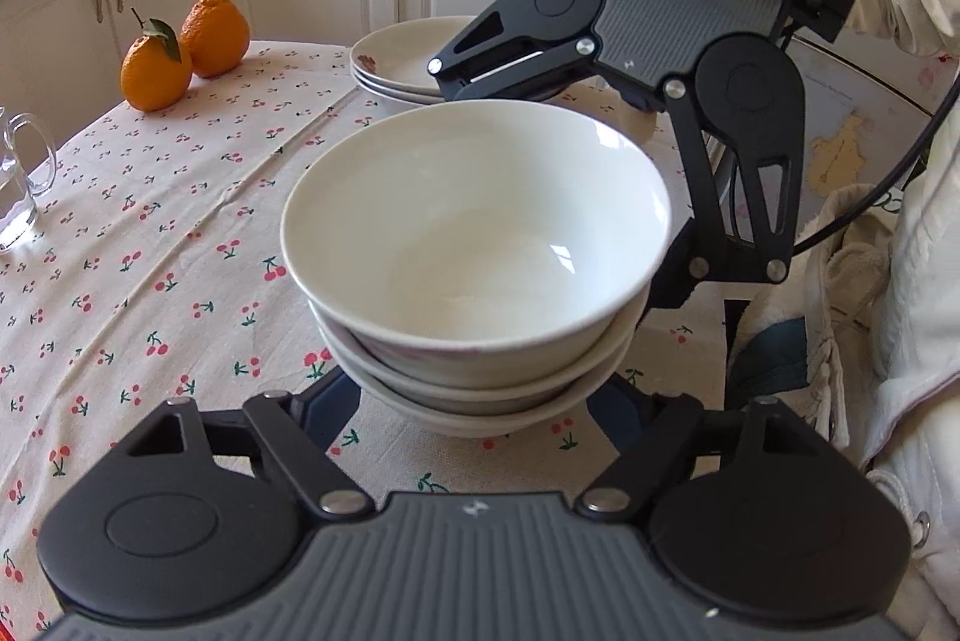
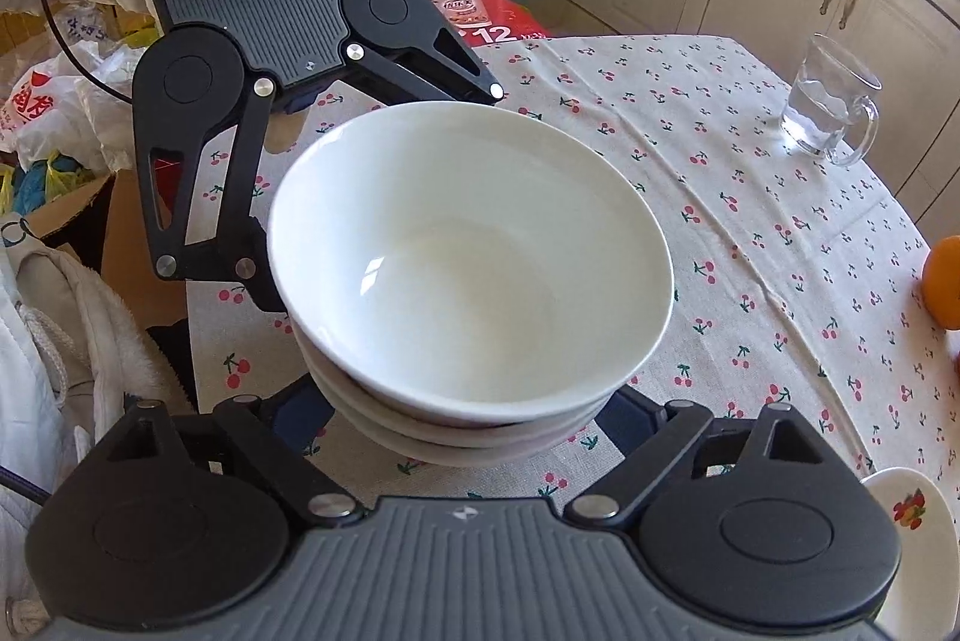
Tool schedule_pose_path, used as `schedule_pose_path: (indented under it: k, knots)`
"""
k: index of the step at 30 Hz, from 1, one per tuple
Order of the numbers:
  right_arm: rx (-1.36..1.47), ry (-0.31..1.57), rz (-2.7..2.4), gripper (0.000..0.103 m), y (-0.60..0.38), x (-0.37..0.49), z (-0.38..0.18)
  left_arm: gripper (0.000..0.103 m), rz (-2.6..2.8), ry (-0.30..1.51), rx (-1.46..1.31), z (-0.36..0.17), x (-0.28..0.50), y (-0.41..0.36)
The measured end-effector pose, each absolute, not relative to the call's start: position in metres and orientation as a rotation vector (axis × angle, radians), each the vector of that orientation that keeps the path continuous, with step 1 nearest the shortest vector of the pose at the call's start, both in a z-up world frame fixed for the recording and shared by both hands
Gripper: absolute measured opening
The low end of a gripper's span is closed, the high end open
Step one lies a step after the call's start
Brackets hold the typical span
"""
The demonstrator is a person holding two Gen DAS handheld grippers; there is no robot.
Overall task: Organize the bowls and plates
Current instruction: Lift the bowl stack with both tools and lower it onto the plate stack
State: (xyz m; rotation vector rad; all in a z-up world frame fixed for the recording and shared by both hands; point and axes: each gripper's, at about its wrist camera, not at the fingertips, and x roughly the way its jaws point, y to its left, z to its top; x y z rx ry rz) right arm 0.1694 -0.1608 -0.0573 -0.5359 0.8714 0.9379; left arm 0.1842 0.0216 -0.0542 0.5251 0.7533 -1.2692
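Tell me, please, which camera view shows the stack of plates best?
The left wrist view: the stack of plates sits behind the bowls, with its layered rims visible, partly hidden by the right gripper. The right wrist view catches only one plate edge at its lower right corner.

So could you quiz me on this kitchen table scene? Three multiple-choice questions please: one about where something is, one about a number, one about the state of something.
1. Where are the two oranges?
A. in the top bowl
B. on the tablecloth beside each other
C. on the stack of plates

2. How many bowls are in the stack of bowls?
A. one
B. three
C. five

3. What is in the top bowl?
A. nothing, it is empty
B. an orange
C. water

Answers:
1 B, they sit together on the cherry-print tablecloth, far from the bowls.
2 B, three nested rims show from the left wrist view.
3 A, both views show only its bare white inside.
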Motion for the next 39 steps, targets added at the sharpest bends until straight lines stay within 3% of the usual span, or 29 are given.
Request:
schedule_pose_path:
  k: [26, 39]
  knots:
    - [-0.476, 0.888, 0.942, 0.090, -0.177, 0.169, -0.046, 0.081, -1.285, 0.748, 0.558, -0.037, 0.184, 0.004]
    - [-0.455, 0.825, 0.832, 0.090, -0.254, 0.173, -0.003, 0.080, -1.363, 0.609, 0.602, -0.003, 0.208, -0.075]
